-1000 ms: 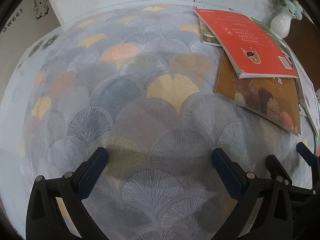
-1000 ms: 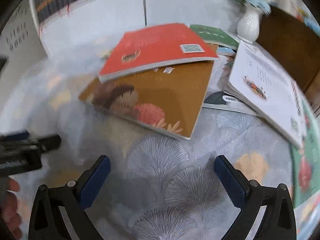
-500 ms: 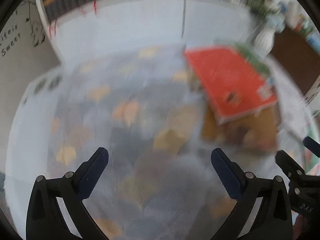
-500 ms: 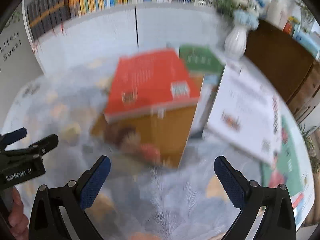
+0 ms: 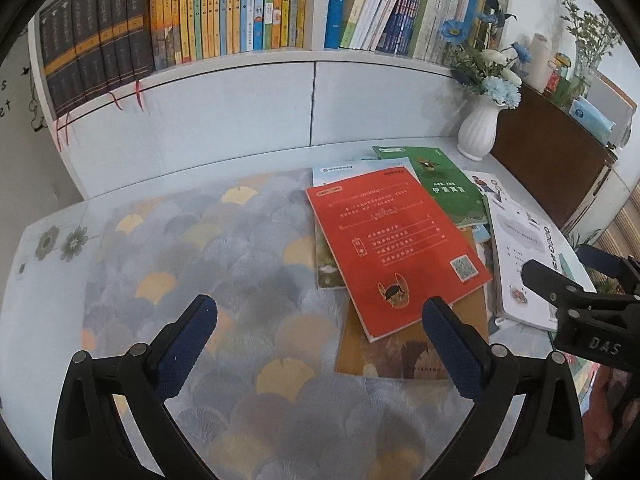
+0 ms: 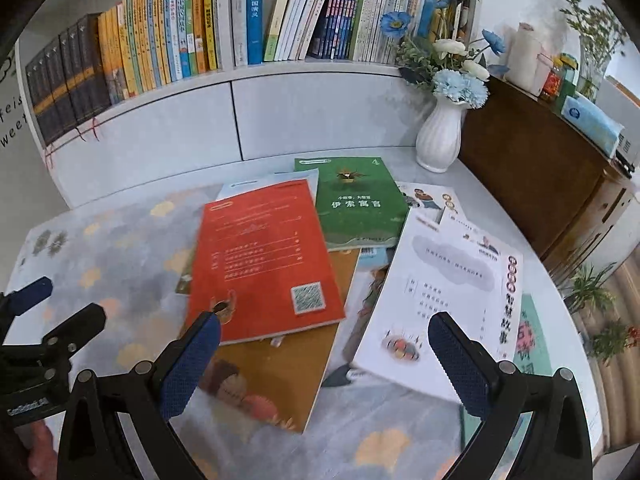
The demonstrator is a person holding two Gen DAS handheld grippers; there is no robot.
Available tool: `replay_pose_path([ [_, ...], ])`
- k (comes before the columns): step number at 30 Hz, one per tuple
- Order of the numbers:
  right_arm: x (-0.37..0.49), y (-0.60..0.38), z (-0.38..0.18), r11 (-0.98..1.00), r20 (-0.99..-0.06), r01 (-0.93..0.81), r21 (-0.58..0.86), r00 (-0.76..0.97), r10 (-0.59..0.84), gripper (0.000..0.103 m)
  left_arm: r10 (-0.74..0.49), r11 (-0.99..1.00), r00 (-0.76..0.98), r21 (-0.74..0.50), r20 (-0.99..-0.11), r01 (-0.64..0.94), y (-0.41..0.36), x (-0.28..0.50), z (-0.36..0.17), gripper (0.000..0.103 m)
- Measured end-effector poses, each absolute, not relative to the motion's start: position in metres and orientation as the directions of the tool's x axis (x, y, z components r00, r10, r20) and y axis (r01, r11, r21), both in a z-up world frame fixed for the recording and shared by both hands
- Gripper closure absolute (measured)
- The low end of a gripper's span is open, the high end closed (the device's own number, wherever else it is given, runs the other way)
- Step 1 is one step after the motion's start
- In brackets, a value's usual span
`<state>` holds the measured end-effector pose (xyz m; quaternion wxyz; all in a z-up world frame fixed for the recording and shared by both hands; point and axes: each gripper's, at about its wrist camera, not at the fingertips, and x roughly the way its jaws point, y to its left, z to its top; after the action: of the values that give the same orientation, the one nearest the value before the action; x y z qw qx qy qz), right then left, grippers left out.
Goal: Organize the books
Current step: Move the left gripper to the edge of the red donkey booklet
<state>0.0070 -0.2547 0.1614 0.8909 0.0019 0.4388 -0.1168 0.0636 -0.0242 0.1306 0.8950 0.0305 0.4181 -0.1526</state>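
Note:
Several books lie in a loose pile on the patterned tablecloth [image 5: 224,264]. A red book [image 5: 396,244] [image 6: 264,264] tops the pile, over an orange-brown book [image 5: 404,352] [image 6: 272,376]. A green book [image 5: 444,184] [image 6: 356,204] lies behind it and a white book [image 5: 524,260] [image 6: 444,304] to the right. My left gripper [image 5: 318,340] hovers open above the cloth, left of the pile, holding nothing. My right gripper [image 6: 324,360] is open and empty above the pile's near edge. Each gripper shows in the other's view: right gripper [image 5: 560,276], left gripper [image 6: 56,308].
A shelf of upright books [image 5: 224,16] [image 6: 240,20] runs along the back above white panels. A white vase with blue flowers [image 5: 480,128] [image 6: 440,136] stands at the back right beside a brown cabinet [image 6: 532,184]. A hand [image 6: 36,448] shows bottom left.
Both grippers have risen and tilted up from close over the table, so the bookshelf and vase now show. Both stay open and empty.

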Motion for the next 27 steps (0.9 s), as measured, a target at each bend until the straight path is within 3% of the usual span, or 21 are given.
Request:
replay_pose_path([
  [22, 0.05, -0.273, 0.135, 0.986, -0.824, 0.148, -0.075, 0.548, -0.144, 0.0, -0.233, 0.963, 0.544, -0.115, -0.806, 0.242, -0.04, 0.099, 0.103, 0.002],
  [27, 0.07, -0.281, 0.113, 0.992, -0.848, 0.122, -0.028, 0.522, -0.088, 0.005, -0.273, 0.951, 0.488, -0.157, -0.829, 0.267, -0.048, 0.114, 0.083, 0.003],
])
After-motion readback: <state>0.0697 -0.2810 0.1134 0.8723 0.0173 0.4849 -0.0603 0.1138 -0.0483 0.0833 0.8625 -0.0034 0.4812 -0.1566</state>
